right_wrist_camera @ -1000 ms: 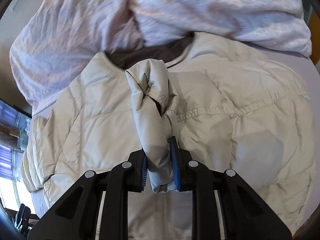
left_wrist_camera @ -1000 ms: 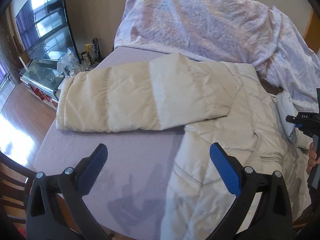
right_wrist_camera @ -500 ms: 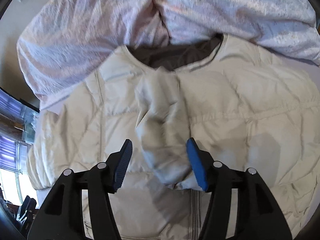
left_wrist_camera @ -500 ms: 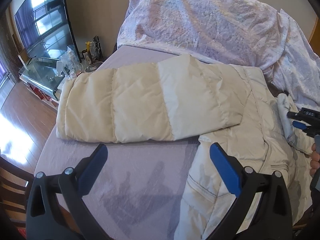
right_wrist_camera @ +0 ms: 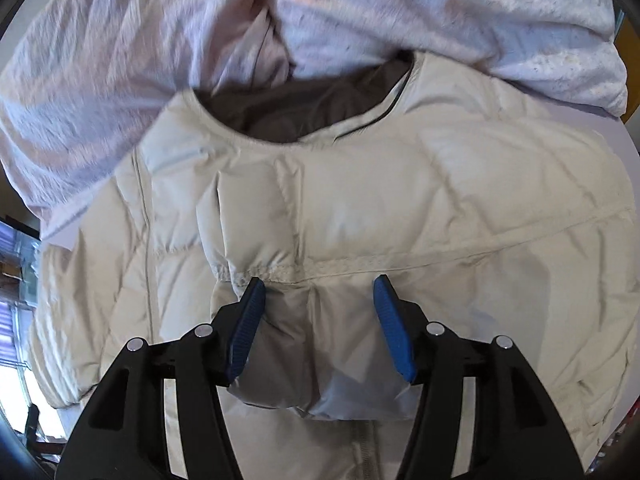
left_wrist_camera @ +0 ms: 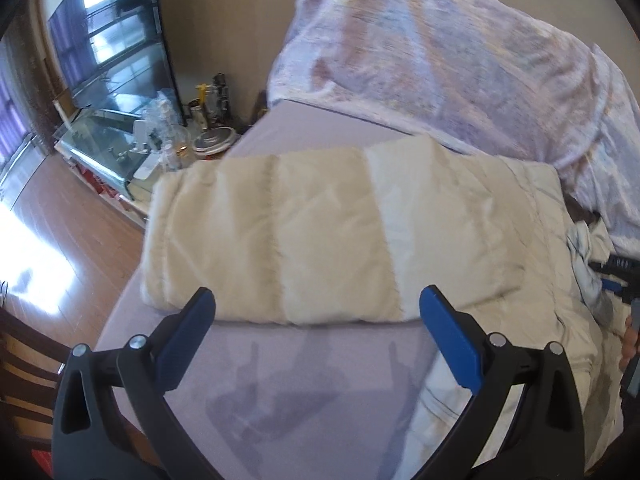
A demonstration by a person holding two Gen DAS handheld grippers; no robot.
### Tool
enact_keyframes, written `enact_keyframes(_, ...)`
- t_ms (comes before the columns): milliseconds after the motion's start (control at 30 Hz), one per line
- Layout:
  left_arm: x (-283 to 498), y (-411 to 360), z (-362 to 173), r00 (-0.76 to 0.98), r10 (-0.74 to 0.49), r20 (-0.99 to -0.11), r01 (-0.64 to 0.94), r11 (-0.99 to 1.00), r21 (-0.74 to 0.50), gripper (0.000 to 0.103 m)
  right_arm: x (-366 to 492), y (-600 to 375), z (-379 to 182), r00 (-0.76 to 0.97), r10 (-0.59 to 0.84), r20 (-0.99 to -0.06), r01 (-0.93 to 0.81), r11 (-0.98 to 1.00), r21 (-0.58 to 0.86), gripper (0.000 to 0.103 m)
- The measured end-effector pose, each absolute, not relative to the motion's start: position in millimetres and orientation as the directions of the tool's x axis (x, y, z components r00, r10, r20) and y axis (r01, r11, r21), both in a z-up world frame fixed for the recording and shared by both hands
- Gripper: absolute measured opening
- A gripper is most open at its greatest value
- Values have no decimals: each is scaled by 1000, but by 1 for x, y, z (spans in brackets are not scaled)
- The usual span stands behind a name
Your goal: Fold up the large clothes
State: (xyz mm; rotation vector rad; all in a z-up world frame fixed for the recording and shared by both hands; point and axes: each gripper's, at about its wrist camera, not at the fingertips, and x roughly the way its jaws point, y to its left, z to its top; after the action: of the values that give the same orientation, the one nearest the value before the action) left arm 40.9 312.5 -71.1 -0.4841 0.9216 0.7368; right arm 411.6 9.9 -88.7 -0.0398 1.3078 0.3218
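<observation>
one jacket sleeve [left_wrist_camera: 320,236] lying crosswise

Your right gripper [right_wrist_camera: 318,320] hangs over a cream puffer jacket [right_wrist_camera: 440,208], jaws apart around its folded sleeve cuff [right_wrist_camera: 316,360]; rumpled bedding [right_wrist_camera: 160,40] lies beyond.

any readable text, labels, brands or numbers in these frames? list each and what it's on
No text can be read for certain.
Small pale marks on the black body of the right gripper, at the right edge of the left wrist view: too small and blurred to read.
Cream jacket, bedding, items on the side cabinet: no legible labels.
</observation>
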Motion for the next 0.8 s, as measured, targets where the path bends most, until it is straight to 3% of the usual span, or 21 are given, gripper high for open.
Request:
enact_keyframes(167,25,341,-72,369,382,-847,-794,604,-74,101,407,28,-101,236,144,-961,-293,954,71,61)
enact_keyframes(467,-2,386,-84,334,377,-864,-852,512,-106,101,409,36,-107,243,138,-960,-309,949,58,62)
enact_keyframes(733,-25,423,-105,370,303,-878,-869,446,-212,101,407,35,-106,247,134,-960,-304,951,55,61)
enact_keyframes(800,-27,428,-112,368,284,-885,-872,437,-222,94,407,35,-105,247,134,-960,-305,951,55,61)
